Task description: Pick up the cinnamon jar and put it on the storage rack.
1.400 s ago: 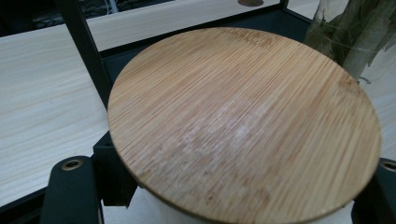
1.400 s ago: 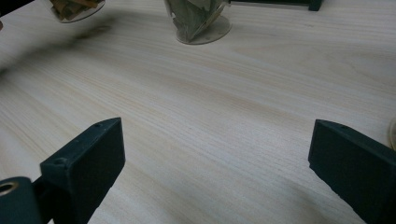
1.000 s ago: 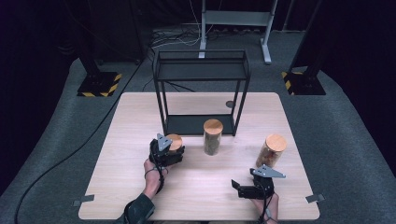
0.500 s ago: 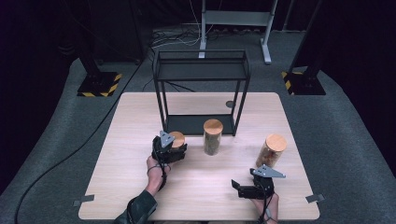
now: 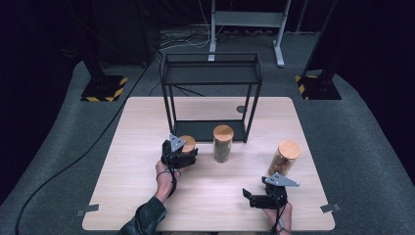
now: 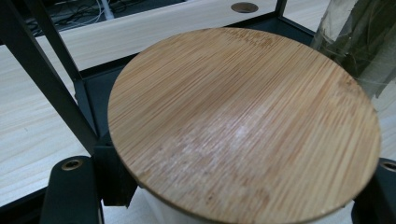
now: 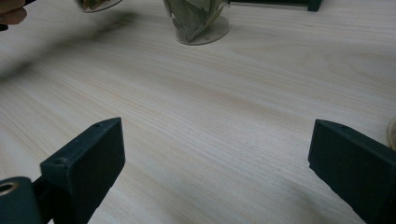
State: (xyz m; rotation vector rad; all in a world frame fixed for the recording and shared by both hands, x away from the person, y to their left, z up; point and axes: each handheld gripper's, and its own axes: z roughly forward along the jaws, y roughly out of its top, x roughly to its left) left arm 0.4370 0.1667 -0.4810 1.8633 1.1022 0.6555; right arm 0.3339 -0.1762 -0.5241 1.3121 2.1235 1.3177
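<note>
Nearest, the right tongs (image 5: 250,197) lie low over the front part of the table (image 5: 210,205), close to its near edge, their jaws spread wide with nothing but bare wood between them. The right hand (image 5: 276,211) comes in from the bottom edge, and the tongs point leftward across the table. Open wood stretches between the two hands and out toward the left edge.

Further in, the left forearm reaches forward from a dark sleeve (image 5: 144,220), and the left hand (image 5: 164,177) carries the left tongs (image 5: 188,155), clamped on a bamboo-lidded jar (image 5: 188,143). In the left gripper view its round lid (image 6: 245,123) sits between the jaws. This jar stands just in front of the black metal rack (image 5: 211,73), near the rack's front left leg.

Just to its right stands a second lidded jar (image 5: 223,143) holding greenish leaves, near the rack's front edge. A third jar (image 5: 284,157) with pale contents stands well apart toward the table's right side, beyond the right tongs. Behind them the rack's lower shelf (image 5: 205,129) lies open under its top frame.
</note>
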